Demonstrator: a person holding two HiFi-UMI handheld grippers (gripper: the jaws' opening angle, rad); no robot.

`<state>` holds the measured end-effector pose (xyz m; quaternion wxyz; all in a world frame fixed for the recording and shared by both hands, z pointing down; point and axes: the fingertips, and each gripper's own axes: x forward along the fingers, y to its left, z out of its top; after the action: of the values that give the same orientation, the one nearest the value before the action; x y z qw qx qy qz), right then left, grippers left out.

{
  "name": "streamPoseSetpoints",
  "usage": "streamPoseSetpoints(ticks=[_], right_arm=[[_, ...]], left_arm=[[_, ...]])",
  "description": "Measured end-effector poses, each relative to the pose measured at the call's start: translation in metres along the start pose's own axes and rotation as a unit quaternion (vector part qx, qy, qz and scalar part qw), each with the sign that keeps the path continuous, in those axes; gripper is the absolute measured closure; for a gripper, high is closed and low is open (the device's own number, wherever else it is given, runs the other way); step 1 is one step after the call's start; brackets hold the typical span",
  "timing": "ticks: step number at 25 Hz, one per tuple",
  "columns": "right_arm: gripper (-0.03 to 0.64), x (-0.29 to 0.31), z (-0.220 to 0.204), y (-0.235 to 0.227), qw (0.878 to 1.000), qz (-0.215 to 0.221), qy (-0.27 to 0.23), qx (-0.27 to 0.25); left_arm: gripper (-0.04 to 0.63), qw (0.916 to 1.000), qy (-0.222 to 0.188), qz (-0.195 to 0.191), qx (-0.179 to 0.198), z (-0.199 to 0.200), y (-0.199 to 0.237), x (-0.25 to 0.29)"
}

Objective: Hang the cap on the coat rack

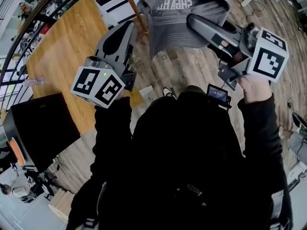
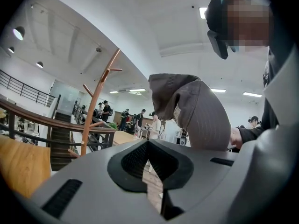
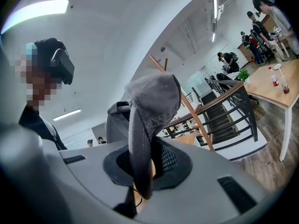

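Grey moulded right gripper (image 1: 192,19) (image 3: 140,143): jaws pressed together on one edge of the grey fabric baseball cap (image 1: 168,25) (image 3: 154,97). In the right gripper view, a fold of the cap runs down through the diamond-shaped cut-out between the jaws, and the crown rises above the jaw tips. The cap touches nothing but this gripper.

Grey moulded left gripper (image 1: 129,27) (image 2: 148,141): jaws closed tip to tip, with nothing between them. It points level and sits left of the cap, apart from it. In the left gripper view, the cap (image 2: 196,111) stands up and to the right of the jaws.

Count: two grippers, one cap, one coat rack.

The brown wooden coat rack (image 1: 135,11) (image 2: 96,101) (image 3: 187,101) is a slanted pole with short angled pegs. In the head view its pole runs between the two gripper tips, just beside the cap's left edge; contact there cannot be judged. The cap is on no peg.

One light wooden desk (image 1: 62,51) stands further left, on the plank floor (image 1: 192,66).
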<state>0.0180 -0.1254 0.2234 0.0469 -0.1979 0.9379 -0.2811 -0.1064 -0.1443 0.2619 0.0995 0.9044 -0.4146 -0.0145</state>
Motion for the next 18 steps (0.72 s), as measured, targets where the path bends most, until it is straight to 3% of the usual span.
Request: streamPoseSetpoints(ticks=[9, 18], right_arm=[[0.577, 0.002, 0.001, 0.009, 1.000, 0.020, 0.013, -0.009], [0.577, 0.005, 0.009, 0.027, 0.997, 0.066, 0.007, -0.030]], left_arm=[[0.592, 0.9997, -0.011, 0.019, -0.007, -0.005, -0.001, -0.014], [0.592, 0.9982, -0.027, 0.051, 0.020, 0.012, -0.004, -0.032]])
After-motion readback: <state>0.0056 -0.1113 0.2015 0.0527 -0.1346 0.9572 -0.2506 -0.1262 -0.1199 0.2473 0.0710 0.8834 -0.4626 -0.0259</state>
